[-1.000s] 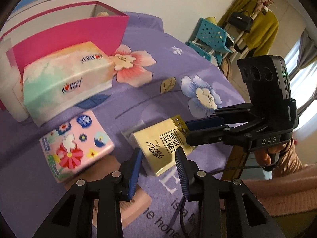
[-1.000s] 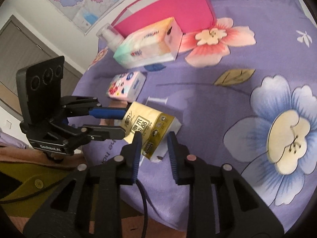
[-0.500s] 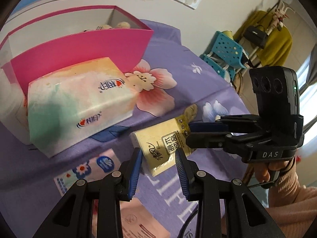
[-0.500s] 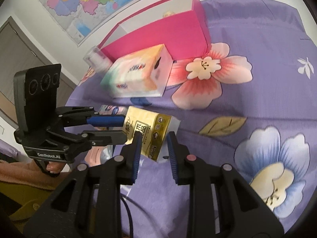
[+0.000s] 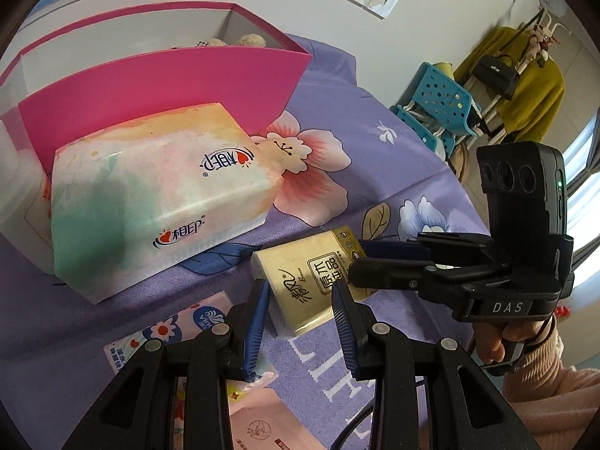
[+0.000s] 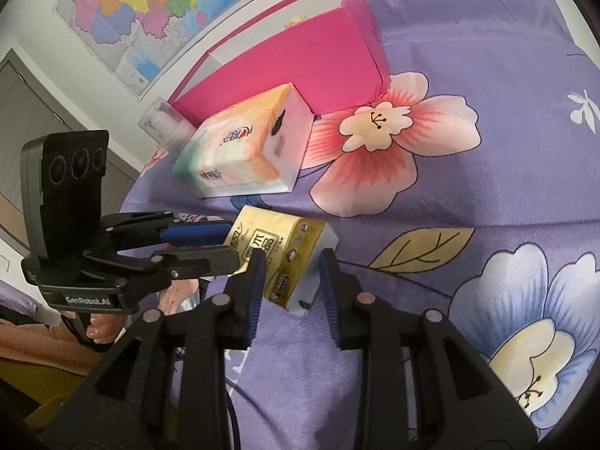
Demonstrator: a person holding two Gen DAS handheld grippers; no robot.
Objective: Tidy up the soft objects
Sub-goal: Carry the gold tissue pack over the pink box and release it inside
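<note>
We hold the yellow tissue pack (image 5: 313,281) (image 6: 279,258) between both tools, above the purple floral sheet (image 5: 375,172) (image 6: 487,187) and just in front of the pastel tissue box (image 5: 150,202) (image 6: 243,157), which leans on the pink box (image 5: 161,86) (image 6: 296,63). The left gripper (image 5: 300,322) (image 6: 210,243) has its jaws part open, each side against the pack. The right gripper (image 6: 290,288) (image 5: 369,264) likewise straddles the pack's other end, though firm clamping is hard to confirm; a pink floral pack (image 5: 176,333) lies below.
</note>
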